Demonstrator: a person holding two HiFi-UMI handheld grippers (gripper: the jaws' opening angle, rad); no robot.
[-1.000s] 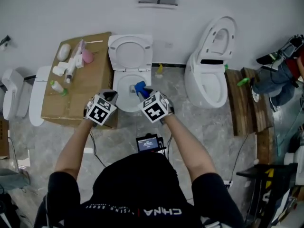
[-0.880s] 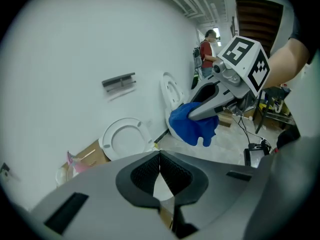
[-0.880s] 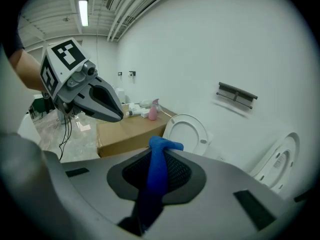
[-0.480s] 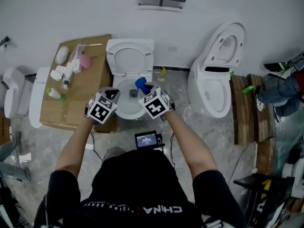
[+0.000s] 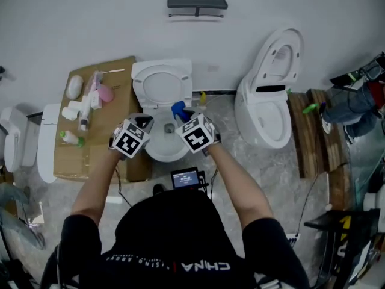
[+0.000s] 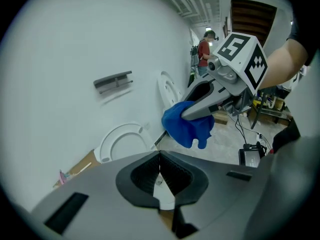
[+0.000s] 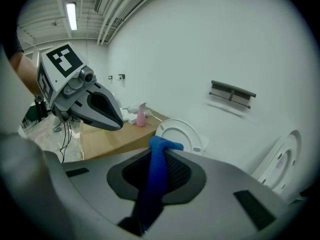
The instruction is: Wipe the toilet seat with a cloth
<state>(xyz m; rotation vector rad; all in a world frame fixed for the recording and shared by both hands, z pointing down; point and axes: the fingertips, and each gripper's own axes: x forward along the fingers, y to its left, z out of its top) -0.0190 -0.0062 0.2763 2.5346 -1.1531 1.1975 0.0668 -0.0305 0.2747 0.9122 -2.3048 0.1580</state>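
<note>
Blue cloth clamped in my right gripper, over the toilet bowl.
My right gripper [image 7: 159, 173] is closed tight on the blue cloth [image 5: 177, 109], which sticks out past the jaws above the toilet [image 5: 161, 154]. The raised lid [image 5: 162, 82] is at 12 o'clock; can't tell if the seat ring is up with it. My left gripper [image 6: 160, 172] is fully closed and empty, at 9 o'clock of the right one. Cardboard box [image 5: 114, 110] at 9 o'clock of the toilet, second toilet [image 5: 264, 110] at 3 o'clock.

Tiny items [image 5: 81, 108] on cardboard [image 5: 109, 114], perhaps bottles
</note>
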